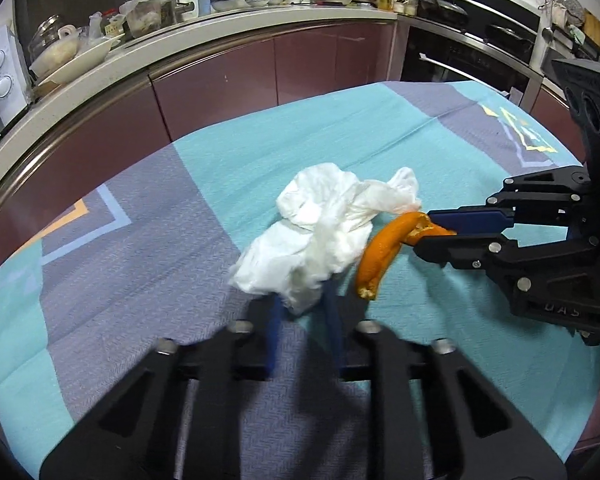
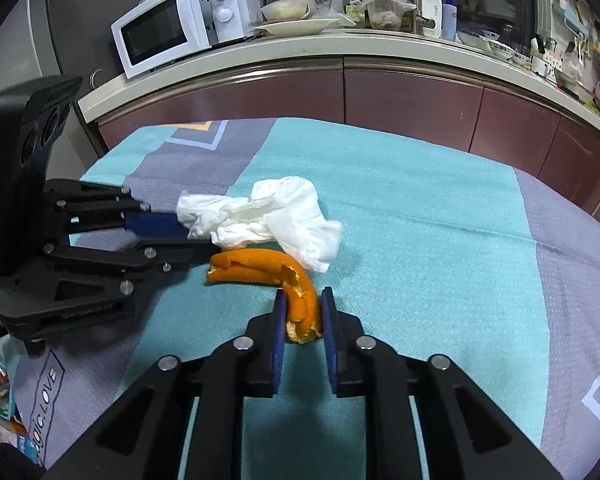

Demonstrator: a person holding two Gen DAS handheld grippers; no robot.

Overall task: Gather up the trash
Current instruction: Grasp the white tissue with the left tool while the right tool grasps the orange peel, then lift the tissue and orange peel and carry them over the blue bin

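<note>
Both grippers clamped: left gripper (image 1: 300, 300) on crumpled tissue (image 1: 320, 236), right gripper (image 2: 303, 316) on orange peel (image 2: 276, 272), probably both touching the tablecloth (image 1: 140, 280) — grasp step done, next lift clear toward a bin

The left gripper (image 1: 300, 300) is angled downward, its blue-padded jaws clamped on the white tissue (image 1: 312, 236). The right gripper (image 2: 303, 312) is likewise tilted down, its jaws pressed against one end of the orange peel (image 2: 296, 292). Both are held close together.
</note>
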